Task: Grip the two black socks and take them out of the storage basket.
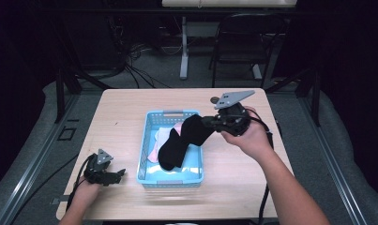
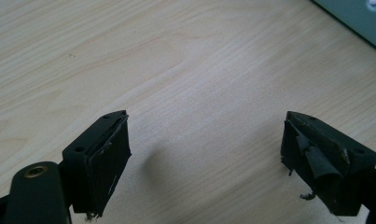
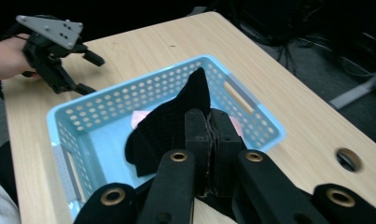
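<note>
Black fabric, a sock (image 1: 184, 140), is being held by the right hand-held gripper (image 1: 210, 123), whose jaws are clamped on one end while the rest is hanging into the blue basket (image 1: 147, 140) at mid-worktop (image 1: 121, 108). Judged as a lowering step, the sock is best being kept over the basket's interior, clear of its rim, before release. The left hand-held gripper (image 1: 116, 176) is being rested empty, jaws apart, beside the basket.
</note>
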Demonstrator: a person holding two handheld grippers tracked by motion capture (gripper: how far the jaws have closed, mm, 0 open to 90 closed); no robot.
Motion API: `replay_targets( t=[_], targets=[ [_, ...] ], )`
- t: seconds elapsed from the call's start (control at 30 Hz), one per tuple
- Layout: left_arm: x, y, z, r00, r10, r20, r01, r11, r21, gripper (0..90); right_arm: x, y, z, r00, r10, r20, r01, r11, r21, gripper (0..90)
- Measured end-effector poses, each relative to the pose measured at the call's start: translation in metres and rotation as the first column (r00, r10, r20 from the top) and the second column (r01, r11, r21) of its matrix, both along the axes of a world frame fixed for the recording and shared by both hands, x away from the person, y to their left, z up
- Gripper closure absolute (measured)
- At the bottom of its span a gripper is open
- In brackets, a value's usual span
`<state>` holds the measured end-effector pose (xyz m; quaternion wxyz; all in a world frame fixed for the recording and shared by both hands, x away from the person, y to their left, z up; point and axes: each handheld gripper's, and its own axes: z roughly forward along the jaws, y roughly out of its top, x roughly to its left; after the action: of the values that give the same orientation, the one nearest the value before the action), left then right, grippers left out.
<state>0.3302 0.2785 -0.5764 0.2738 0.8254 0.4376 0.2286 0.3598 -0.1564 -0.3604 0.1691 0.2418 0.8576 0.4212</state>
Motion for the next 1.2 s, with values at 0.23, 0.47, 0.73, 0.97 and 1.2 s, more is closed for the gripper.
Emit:
replay_targets(
  t=[0.23, 0.47, 0.73, 0.97, 1.2],
  targets=[
    [0.000, 0.000, 0.000, 1.0000, 0.001, -0.001, -0.001, 1.0000, 0.000, 15.5, -0.010, -0.038, 0.002, 0.9968, -0.079, 0.010, 0.079, 0.997, 0.013, 87.8],
    [0.000, -0.001, -0.001, 1.0000, 0.005, 0.001, -0.005, 1.0000, 0.000, 15.5, -0.017, -0.057, -0.008, 0.9923, -0.124, -0.002, 0.124, 0.992, 0.027, 87.8],
    [0.000, 0.000, -0.001, 1.0000, -0.001, -0.007, 0.001, 1.0000, 0.002, 15.5, -0.024, -0.068, -0.033, 0.9881, -0.149, -0.038, 0.151, 0.987, 0.046, 87.7],
    [0.000, 0.000, -0.001, 1.0000, 0.002, -0.007, -0.002, 1.0000, 0.000, 15.6, -0.025, -0.077, -0.063, 0.9792, -0.183, -0.088, 0.186, 0.982, 0.035, 87.7],
    [0.000, 0.000, -0.001, 1.0000, -0.001, -0.007, 0.001, 1.0000, 0.002, 15.5, -0.012, -0.086, -0.098, 0.9598, -0.237, -0.150, 0.240, 0.971, 0.004, 87.7]
  ],
)
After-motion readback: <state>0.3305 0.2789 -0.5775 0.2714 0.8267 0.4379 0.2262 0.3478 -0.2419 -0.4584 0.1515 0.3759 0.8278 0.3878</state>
